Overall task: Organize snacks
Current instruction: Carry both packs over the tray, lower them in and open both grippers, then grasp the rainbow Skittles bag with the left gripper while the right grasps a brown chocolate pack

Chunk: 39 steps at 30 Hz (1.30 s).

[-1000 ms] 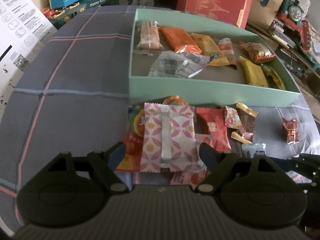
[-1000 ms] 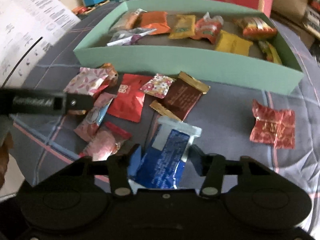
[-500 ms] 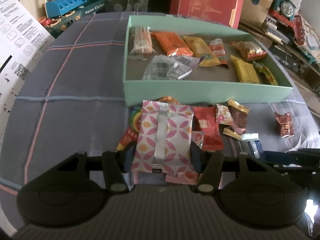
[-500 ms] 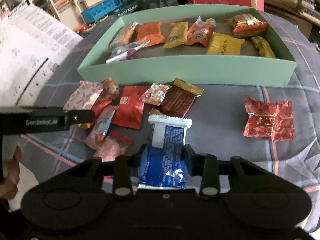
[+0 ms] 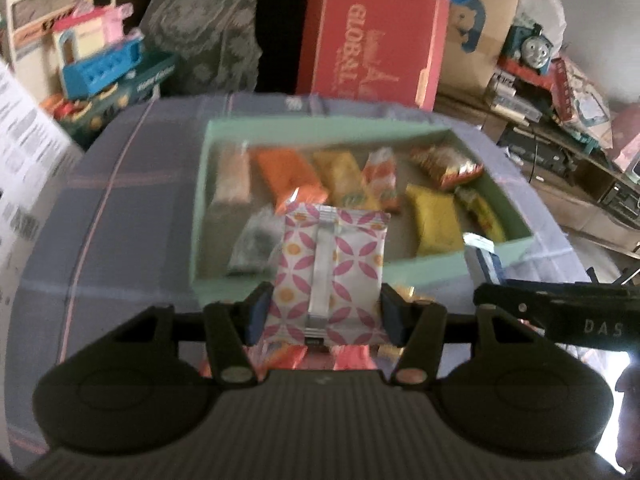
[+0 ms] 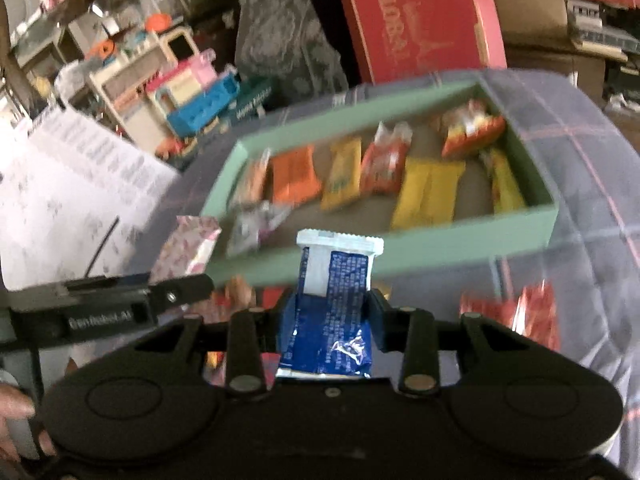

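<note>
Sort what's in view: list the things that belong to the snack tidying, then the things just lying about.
Job: pink packet in left gripper; blue packet in right gripper; green box; loose red packet.

Lying about: red carton; toy kitchen; toy train; printed sheet.

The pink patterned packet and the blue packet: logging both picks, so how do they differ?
The pink patterned packet, in the left claw, is white with pink petals and orange dots; the blue packet, in the right claw, is dark blue with small print. The pink one looks wider and flatter, the blue narrower and crinkled. Both are clamped, with white seams.
</note>
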Tool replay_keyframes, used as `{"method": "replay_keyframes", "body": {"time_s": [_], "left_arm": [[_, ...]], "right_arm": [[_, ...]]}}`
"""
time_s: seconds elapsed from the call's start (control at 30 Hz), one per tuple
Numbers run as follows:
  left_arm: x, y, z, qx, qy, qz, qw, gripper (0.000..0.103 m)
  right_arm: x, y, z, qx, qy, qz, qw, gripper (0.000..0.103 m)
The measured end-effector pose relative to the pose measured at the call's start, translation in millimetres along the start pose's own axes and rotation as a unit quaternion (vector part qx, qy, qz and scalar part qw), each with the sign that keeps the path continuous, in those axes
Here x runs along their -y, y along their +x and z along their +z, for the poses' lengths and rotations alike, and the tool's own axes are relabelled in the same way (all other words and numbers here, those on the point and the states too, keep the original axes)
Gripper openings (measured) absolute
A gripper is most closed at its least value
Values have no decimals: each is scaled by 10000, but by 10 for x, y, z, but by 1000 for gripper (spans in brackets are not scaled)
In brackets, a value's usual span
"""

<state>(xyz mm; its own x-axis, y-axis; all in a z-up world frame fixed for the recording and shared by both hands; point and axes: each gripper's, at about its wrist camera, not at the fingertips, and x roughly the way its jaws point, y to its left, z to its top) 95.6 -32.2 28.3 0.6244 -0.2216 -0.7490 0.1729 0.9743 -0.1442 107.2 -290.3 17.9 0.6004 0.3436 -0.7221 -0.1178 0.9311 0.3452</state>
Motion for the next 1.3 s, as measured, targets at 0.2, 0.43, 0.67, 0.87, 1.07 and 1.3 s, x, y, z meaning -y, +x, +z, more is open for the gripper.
{"method": "replay_keyframes", "body": {"time_s": [0.2, 0.43, 0.67, 0.87, 1.07, 1.3], "left_arm": [[96, 312, 385, 26, -19, -100, 9999, 56], [89, 688, 622, -102, 16, -14, 9999, 56], [80, 936, 634, -272, 88, -22, 9996, 56], [87, 1050, 598, -367, 161, 72, 9992, 58], [161, 924, 572, -124, 364, 280, 9989, 103], [136, 806, 505, -223, 244, 274, 9991, 103]], "right_arm": [[68, 154, 419, 213, 107, -1, 9997, 37], [133, 528, 745, 183, 218, -59, 9996, 37], [151, 863, 843, 41, 287, -124, 9995, 37], [188, 953, 827, -29, 433, -155, 9989, 42], [146, 727, 823, 330, 335, -316, 9984, 100], [74, 537, 749, 436, 139, -434, 9980, 103]]}}
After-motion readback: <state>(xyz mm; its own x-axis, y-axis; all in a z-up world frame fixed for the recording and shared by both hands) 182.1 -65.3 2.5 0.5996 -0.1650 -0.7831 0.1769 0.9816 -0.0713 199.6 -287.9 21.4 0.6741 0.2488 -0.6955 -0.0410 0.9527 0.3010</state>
